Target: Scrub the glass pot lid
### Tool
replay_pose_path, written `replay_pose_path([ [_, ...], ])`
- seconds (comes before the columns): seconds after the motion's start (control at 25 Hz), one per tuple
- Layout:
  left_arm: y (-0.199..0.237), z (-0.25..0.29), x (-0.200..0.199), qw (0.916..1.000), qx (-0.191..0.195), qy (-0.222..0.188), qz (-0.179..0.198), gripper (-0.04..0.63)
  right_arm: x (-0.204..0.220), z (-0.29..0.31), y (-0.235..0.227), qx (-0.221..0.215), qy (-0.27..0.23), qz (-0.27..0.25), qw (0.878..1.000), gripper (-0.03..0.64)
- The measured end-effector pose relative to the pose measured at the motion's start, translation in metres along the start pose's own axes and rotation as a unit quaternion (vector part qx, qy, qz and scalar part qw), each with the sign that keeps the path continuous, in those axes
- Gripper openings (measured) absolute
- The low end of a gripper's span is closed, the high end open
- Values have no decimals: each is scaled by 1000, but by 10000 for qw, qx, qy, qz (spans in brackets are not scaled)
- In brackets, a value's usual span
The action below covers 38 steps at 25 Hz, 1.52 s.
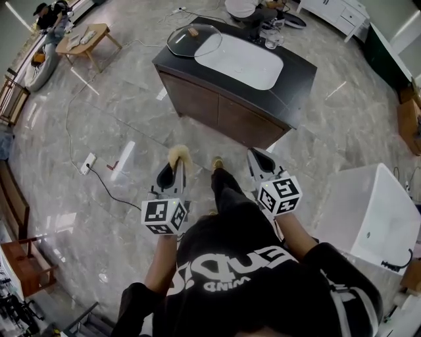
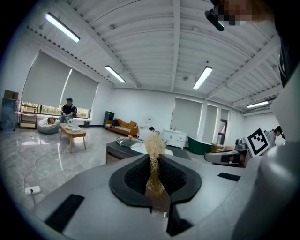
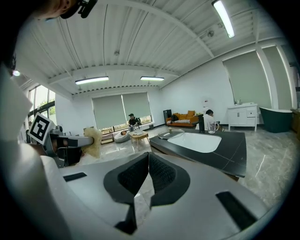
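Scrubber (image 2: 153, 143) of coarse fibres sits pinched in left gripper (image 2: 155, 164); right gripper (image 3: 148, 158) closed, empty. Head view shows round glass lid (image 1: 193, 39).

A dark table (image 1: 293, 89) is standing in the middle of the shiny grey stone floor (image 1: 79, 118), and a white oval basin (image 1: 240, 60) is sitting in its top. A clear glass jug (image 1: 271, 39) is standing at the far edge of this table, just beside the basin. On the floor, a white power strip (image 1: 88, 162) is lying with its black cable (image 1: 115, 191) running away from it. A low wooden coffee table (image 1: 89, 38) is standing well apart at the far left, and a person in dark clothes (image 1: 49, 14) is sitting behind it. A big white box (image 1: 368, 210) is standing at the right. An orange sofa (image 2: 121, 125) is standing by the far wall.
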<state>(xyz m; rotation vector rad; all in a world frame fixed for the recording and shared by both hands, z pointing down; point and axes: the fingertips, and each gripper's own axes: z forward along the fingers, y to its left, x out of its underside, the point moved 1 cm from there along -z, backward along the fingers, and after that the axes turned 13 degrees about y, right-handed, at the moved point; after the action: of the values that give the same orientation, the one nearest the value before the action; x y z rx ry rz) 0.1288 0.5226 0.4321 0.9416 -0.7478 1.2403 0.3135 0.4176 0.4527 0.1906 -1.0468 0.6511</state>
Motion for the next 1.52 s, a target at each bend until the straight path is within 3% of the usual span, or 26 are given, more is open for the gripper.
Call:
replay_pose_path([
  [0.6,74,96,-72,9999,-35,105,25,44,-87,110,-51,19,-17,35,10000,14],
  [1.12,123,189,-158,9995,-271,-133,-76,44,-171,200,-110,-146,-39,-115,9998,14],
  [1.52,152,231,-181,9986,-452,-215,-163,44,-199,249,-136,-228,-19,-216,9995,14],
])
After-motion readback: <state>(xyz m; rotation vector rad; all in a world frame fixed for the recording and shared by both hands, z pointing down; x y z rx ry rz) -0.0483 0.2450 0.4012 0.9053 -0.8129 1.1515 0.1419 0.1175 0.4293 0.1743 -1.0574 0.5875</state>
